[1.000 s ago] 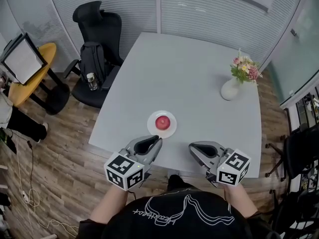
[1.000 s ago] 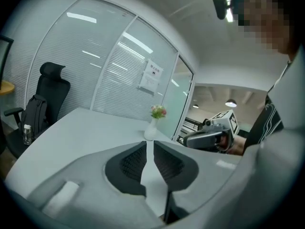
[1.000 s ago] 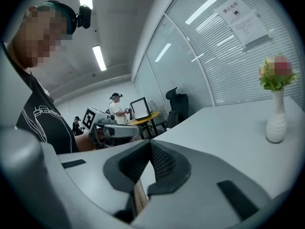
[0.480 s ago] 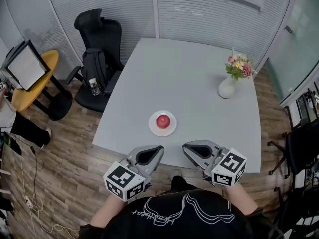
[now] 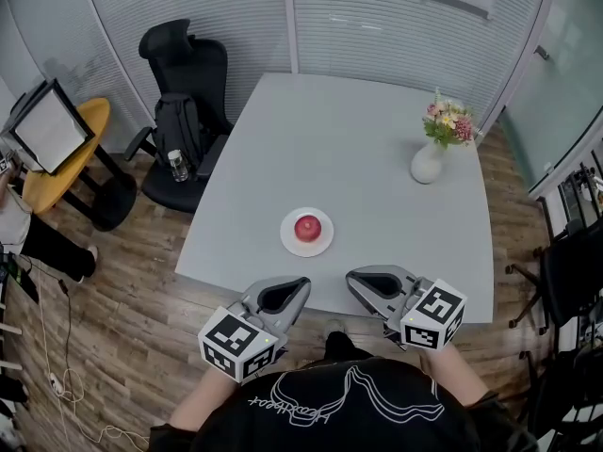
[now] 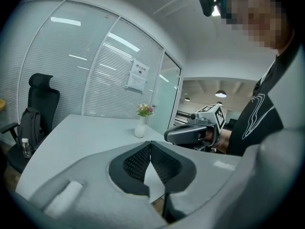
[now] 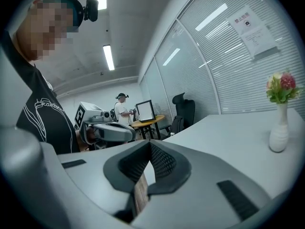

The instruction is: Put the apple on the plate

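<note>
shirt (image 5: 330,412): black, white line print | left gripper (image 5: 303,282), right gripper (image 5: 349,277): grey (black-and-white marker cubes (image 5: 237,345) (image 5: 432,314)) | jaws: black ribbed

The red apple (image 5: 307,227) sits on the white plate (image 5: 286,237), close to the near edge of the tabletop (image 5: 349,139). A white vase (image 5: 426,165) of flowers stands by the right edge. The left gripper (image 5: 303,283) and right gripper (image 5: 350,278) hover over the near edge, clear of the plate. 1 black chair (image 5: 184,59) stands off the far left corner.
</note>
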